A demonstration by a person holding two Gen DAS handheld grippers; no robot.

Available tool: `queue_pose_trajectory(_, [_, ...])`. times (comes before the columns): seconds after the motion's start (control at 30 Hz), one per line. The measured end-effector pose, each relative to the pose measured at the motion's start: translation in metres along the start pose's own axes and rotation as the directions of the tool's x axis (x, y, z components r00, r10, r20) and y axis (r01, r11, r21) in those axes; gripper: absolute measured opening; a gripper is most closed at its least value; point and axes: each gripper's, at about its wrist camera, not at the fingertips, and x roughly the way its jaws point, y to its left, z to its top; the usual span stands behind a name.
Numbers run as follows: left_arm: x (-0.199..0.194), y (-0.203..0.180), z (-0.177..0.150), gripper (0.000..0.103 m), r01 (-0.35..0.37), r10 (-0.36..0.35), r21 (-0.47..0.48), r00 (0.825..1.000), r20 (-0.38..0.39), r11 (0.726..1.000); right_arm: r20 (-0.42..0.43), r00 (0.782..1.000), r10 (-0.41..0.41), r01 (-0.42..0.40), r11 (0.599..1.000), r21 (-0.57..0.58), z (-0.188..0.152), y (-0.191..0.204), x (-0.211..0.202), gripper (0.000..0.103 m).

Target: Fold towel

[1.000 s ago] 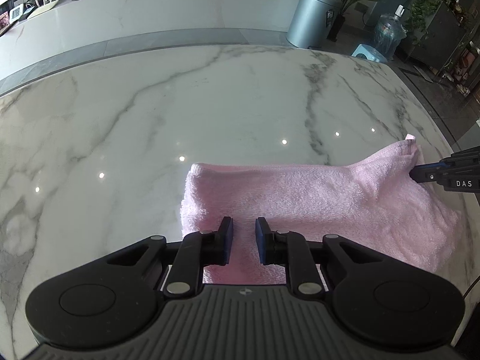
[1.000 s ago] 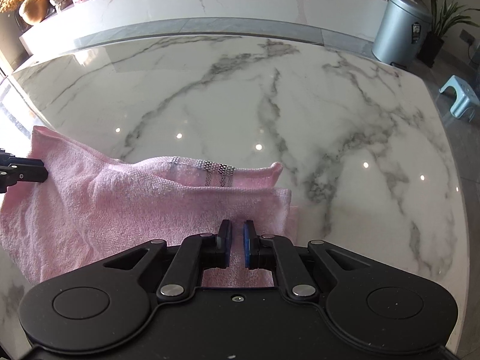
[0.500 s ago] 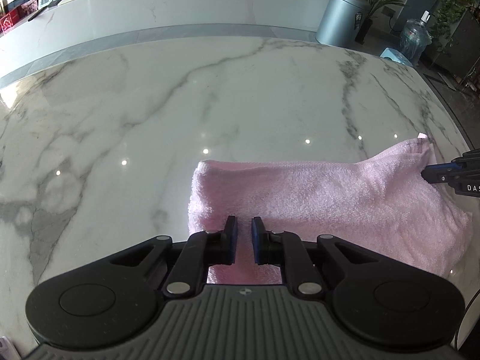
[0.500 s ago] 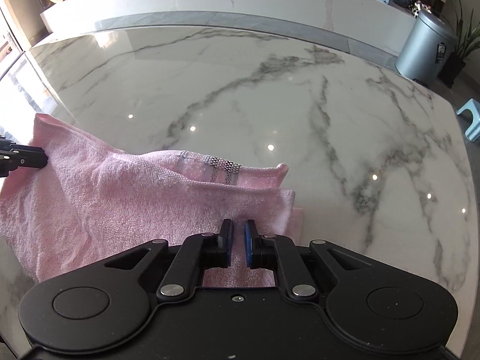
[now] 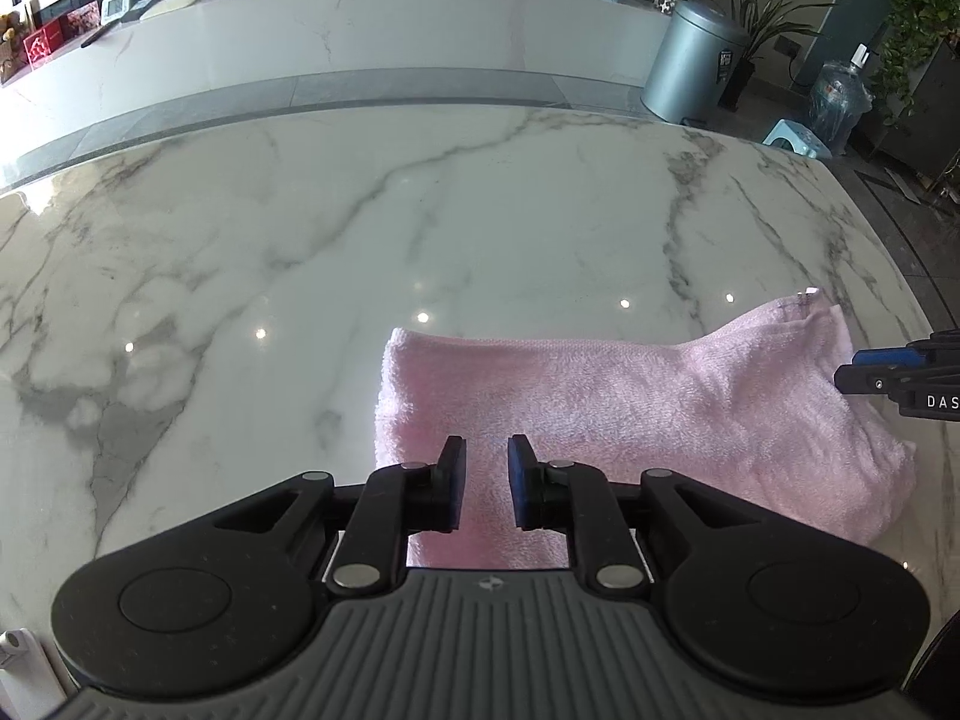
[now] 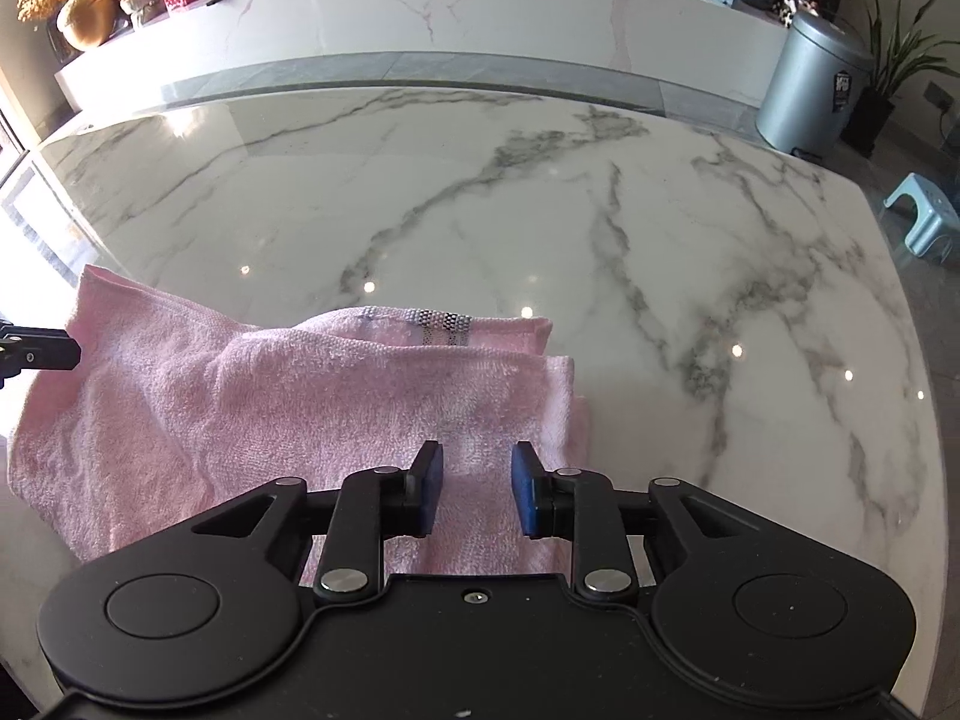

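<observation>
a grey bin (image 5: 690,69) stands lid shut on the floor past the far right corner of the marble table (image 5: 420,228), and what it holds cannot be seen; a water jug (image 5: 837,102) sits further right with a small blue stool (image 5: 795,138) beside it. on the table lies the pink towel (image 5: 630,420), folded over on itself into a long band near the front edge, its patterned stripe showing on the lower layer at the far side in the right wrist view. the left gripper (image 5: 485,483) hangs over the towel's left end, its jaws opening, blue pads apart with towel seen through the gap below them but not pinched. the right gripper (image 6: 474,489) hangs over the towel's right end, its jaws opening as well, wider, with the cloth lying loose beneath and nothing clamped. in each view the other gripper's tip shows at the frame edge, just beside the towel's raised corner; whether it touches the cloth there cannot be told.
</observation>
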Motion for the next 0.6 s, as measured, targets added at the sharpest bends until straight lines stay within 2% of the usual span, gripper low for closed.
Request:
queue_pose_trajectory(0.1, [-0.019, -0.010, -0.004, 0.028, -0.016, 0.016, 0.011, 1.000, 0.027, 1.000, 0.028, 1.000, -0.005, 0.005, 1.000, -0.003, -0.008, 0.006, -0.019, 0.043])
queue_pose_trajectory(0.4, [-0.067, -0.041, -0.030, 0.042, -0.037, 0.034, 0.037, 0.996, 0.085, 0.999, 0.130, 0.991, -0.025, 0.023, 1.000, 0.019, -0.046, 0.027, -0.083, 0.049])
queue_pose_trajectory(0.6, [-0.088, -0.056, -0.059, 0.049, -0.038, 0.033, 0.047, 0.994, 0.103, 0.998, 0.163, 0.986, -0.032, 0.025, 0.998, 0.050, -0.077, 0.041, -0.107, 0.057])
